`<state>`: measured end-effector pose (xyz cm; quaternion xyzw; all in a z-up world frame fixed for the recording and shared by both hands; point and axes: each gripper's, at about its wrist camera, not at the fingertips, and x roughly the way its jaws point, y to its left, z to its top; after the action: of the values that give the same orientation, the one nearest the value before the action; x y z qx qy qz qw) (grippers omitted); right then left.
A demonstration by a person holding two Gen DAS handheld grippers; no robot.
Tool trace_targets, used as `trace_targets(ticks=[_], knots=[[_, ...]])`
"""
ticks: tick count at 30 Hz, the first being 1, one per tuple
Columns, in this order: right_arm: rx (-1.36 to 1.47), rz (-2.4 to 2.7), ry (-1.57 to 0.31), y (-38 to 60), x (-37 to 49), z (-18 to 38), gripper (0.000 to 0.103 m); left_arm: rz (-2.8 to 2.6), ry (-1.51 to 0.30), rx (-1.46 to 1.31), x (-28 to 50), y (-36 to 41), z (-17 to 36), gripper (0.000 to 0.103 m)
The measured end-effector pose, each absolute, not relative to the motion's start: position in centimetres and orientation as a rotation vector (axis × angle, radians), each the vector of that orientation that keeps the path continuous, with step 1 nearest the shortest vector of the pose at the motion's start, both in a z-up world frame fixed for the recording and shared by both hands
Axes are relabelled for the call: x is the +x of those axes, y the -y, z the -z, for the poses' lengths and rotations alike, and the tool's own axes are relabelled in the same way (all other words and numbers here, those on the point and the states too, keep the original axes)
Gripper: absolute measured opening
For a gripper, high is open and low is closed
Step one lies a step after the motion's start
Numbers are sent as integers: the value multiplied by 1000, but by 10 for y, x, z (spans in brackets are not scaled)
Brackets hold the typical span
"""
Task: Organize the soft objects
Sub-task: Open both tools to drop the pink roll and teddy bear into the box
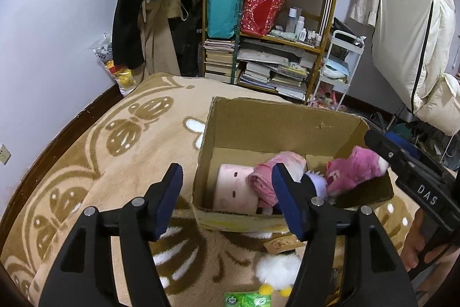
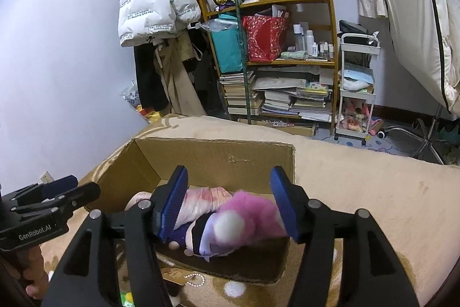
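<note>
R gripper [image 2: 228, 203] hung wide open over the open brown cardboard box [image 1: 276, 117] w/ the fluffy pink plush toy [image 2: 253, 213] dropped inside; L gripper [image 1: 227, 202] also wide, empty, beside box; best lift straight up, clear of fur.

Both wrist views look forward and down, close over the cardboard box [image 1: 276, 128] (shared). The bookshelf [image 2: 287, 59] stands at twelve o'clock in both.

An open cardboard box [image 1: 276, 131] sits on the bed and holds a pale pink block-shaped cushion [image 1: 235, 190] lying at its left, a pink cloth bundle [image 1: 276, 167] beside it, and a fluffy magenta plush toy [image 1: 355, 170] leaning against the right wall. Outside, just in front of the box, lie a white fluffy toy with yellow feet [image 1: 277, 269] and a green packet [image 1: 247, 299].
</note>
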<state>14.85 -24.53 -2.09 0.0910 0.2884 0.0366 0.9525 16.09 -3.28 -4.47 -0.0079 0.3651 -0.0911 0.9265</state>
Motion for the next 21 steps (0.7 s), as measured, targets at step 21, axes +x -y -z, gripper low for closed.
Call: trace_targets(ticks=[21], knots=[[191, -76, -559, 241, 92, 0, 103, 173, -769, 50, 93, 26, 21, 97]])
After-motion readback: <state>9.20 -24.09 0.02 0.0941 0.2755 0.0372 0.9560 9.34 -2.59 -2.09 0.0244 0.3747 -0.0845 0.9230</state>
